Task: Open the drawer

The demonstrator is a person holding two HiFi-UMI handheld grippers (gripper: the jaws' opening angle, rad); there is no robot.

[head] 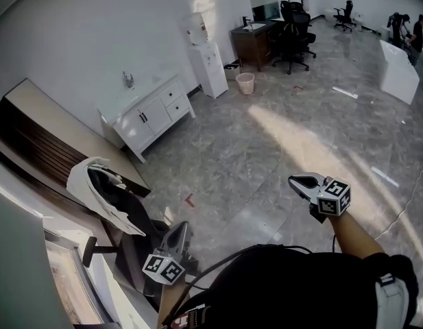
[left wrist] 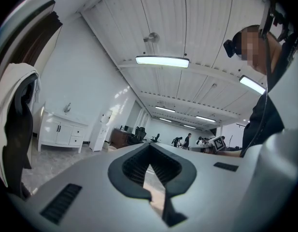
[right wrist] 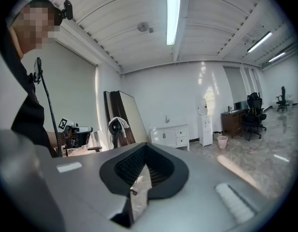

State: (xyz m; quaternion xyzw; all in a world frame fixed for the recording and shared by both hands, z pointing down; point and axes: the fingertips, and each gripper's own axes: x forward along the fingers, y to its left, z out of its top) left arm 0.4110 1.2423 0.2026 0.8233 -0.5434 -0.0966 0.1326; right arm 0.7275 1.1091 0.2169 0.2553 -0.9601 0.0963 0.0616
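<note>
A white cabinet [head: 156, 113] with two doors and a stack of small drawers [head: 175, 101] stands against the far wall, with a tap on its top. It also shows small in the left gripper view as the cabinet [left wrist: 62, 132] and in the right gripper view as the cabinet [right wrist: 172, 136]. My left gripper [head: 175, 237] [left wrist: 149, 147] hangs in the air at the lower left, jaws together, holding nothing. My right gripper [head: 301, 181] [right wrist: 145, 147] is out at the right, also shut and empty. Both are far from the cabinet, across a stretch of grey floor.
A water dispenser [head: 207, 64] and a waste bin [head: 245, 83] stand right of the cabinet. A dark desk with office chairs [head: 294, 31] is behind. A chair draped with white and dark cloth [head: 101, 192] is close at my left, by a dark wooden panel [head: 40, 139]. People stand far right [head: 410, 29].
</note>
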